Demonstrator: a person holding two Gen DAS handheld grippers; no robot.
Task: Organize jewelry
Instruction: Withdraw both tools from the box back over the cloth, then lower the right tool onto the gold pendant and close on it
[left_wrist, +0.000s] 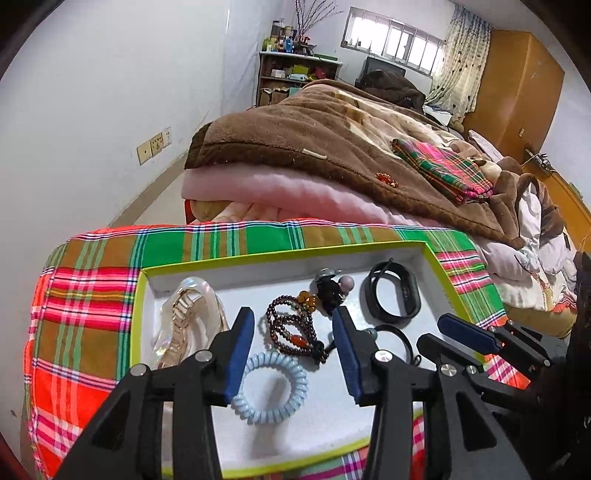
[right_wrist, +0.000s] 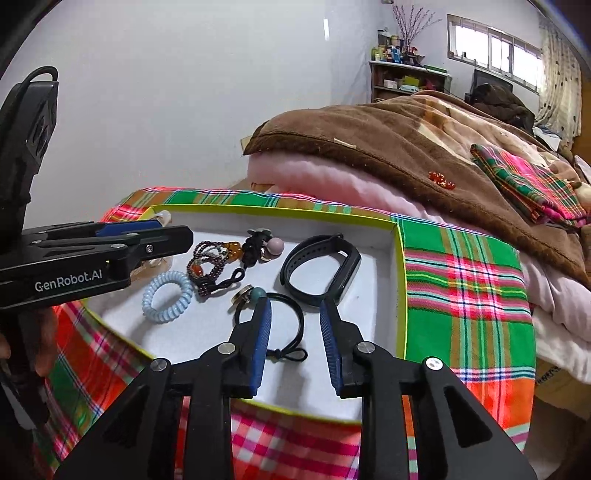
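Left claw: my left claw (left_wrist: 293, 354) hangs wide over the tray, nothing between its blue pads (left_wrist: 240, 354); in the right wrist view it comes in from 9 o'clock (right_wrist: 147, 236).
Right claw: my right claw (right_wrist: 295, 341) is also spread wide and holds nothing; it hovers low over the black hair tie (right_wrist: 271, 325), one pad crossing the loop's left side.
Tray: a white tray with a yellow-green rim (left_wrist: 280, 251) sits on the plaid cloth (left_wrist: 88, 288) covering the worktop.
Jewelry in tray: from my left wrist view, the gold-link watch (left_wrist: 184, 321) lies at 9 o'clock, against a clear, shiny piece.
Beads: the dark bead bracelet (left_wrist: 291, 325) lies at the centre, its amber beads toward 12 o'clock.
Coil: the pale blue coil hair tie (left_wrist: 273, 387) lies at 6 o'clock, just beside the bracelet.
Charm: a black knotted charm with a mauve bead (left_wrist: 332, 290) sits at 12 o'clock.
Band: the black fitness band (left_wrist: 393, 293) rests at 2 o'clock, apart from the beads.
Beyond: a brown blanket (left_wrist: 314, 140) on the bed, with a small red ornament (left_wrist: 388, 180) lying on it.
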